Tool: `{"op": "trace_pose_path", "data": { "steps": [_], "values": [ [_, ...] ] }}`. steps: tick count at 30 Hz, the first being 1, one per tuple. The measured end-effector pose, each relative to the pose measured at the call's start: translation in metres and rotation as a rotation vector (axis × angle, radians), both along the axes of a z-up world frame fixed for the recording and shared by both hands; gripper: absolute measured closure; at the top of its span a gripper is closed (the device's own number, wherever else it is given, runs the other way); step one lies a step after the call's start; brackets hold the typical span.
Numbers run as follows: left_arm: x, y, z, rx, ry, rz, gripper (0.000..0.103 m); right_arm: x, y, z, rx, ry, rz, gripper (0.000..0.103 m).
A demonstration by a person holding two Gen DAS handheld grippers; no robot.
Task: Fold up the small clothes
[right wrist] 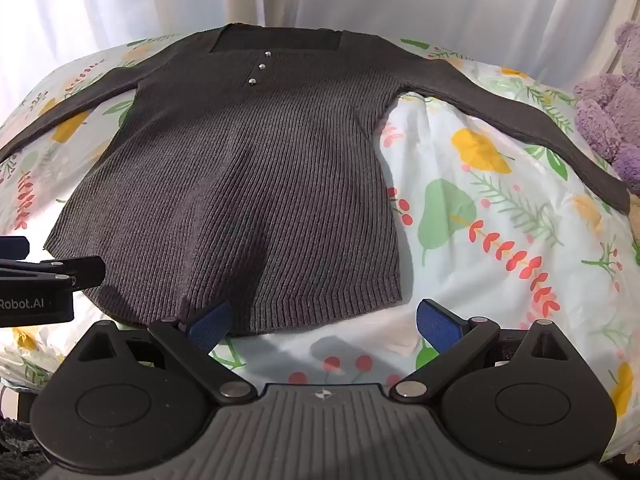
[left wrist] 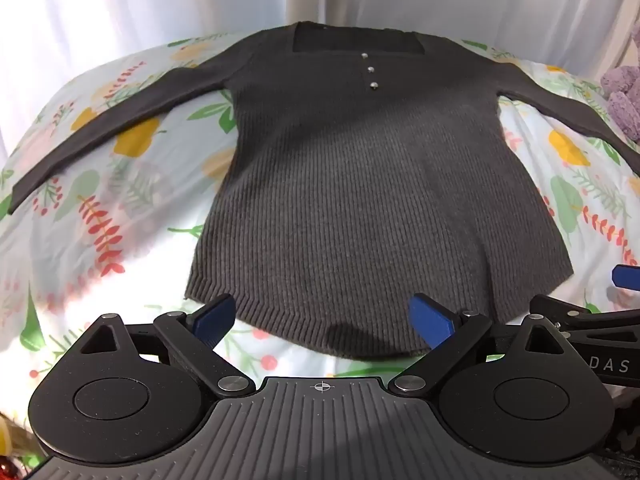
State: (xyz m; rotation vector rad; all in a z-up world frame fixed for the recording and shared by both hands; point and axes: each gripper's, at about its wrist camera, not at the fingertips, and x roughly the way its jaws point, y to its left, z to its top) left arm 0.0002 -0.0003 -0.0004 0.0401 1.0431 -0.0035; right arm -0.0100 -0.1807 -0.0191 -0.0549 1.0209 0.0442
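Now | sweater (left wrist: pixel 360 184) flat | left gripper (left wrist: pixel 322 320) apart | right gripper (right wrist: pixel 324 326) apart

A dark grey ribbed sweater (left wrist: pixel 360 184) lies flat, front up, on a floral bedsheet (left wrist: pixel 100 216), both sleeves spread outward. Its square neckline points away from the camera, and 3 small metallic buttons (left wrist: pixel 369 69) run in a short line below it. The left tongs (left wrist: pixel 326 322) stand wide apart at the near hem, blue fingertips (left wrist: pixel 214 318) on either side of the hem's middle, holding nothing. The right tongs (left wrist: pixel 624 280) show only partly at the right edge. A purple plush toy (left wrist: pixel 624 96) sits beyond the right sleeve. White curtains (left wrist: pixel 160 0) hang behind.
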Motion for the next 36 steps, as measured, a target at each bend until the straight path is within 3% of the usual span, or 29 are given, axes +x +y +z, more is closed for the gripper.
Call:
{"op": "trace_pose_path", "data": {
  "steps": [36],
  "values": [
    [-0.0011,0.0015,-0.0021,0.01,0.013,0.006,0.006,-0.0003,0.0011,-0.0014,-0.002,0.013,0.009,0.004]
  ]
}}
